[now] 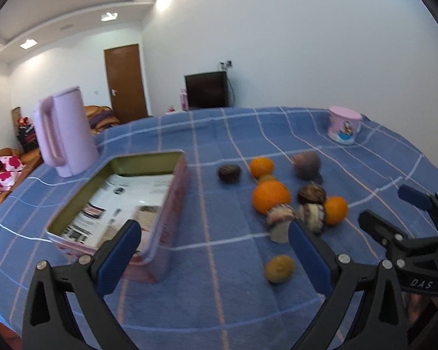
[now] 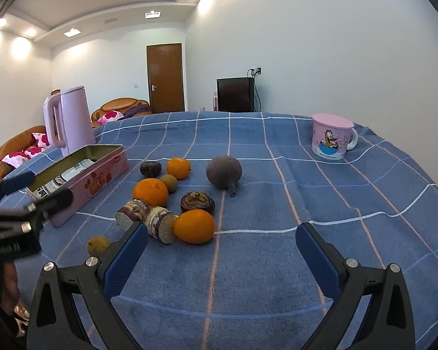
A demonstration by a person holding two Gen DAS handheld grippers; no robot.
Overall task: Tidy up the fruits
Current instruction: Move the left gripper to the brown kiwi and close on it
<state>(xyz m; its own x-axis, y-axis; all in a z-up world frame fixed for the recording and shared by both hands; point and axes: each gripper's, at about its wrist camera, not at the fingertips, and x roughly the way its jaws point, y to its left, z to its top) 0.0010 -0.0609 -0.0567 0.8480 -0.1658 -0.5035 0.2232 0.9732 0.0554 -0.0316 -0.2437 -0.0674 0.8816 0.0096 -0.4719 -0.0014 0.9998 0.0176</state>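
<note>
The left gripper [image 1: 214, 236] and right gripper [image 2: 222, 240] are both hovering spread wide, gripping nothing, over the blue checked tablecloth [image 2: 277, 262]. Just beyond them, oranges [image 2: 150, 192] and dark fruits [image 2: 224, 171] are lying clustered right of the open pink tin [image 1: 172, 201], with a pink kettle [image 2: 70, 121] far left and a pink mug [image 2: 331, 137] far right.

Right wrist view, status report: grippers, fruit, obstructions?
Left gripper and right gripper open, empty. Round orange fruits loose on blue checked tablecloth, none in open pink rectangular tin. Nothing blocking.
</note>
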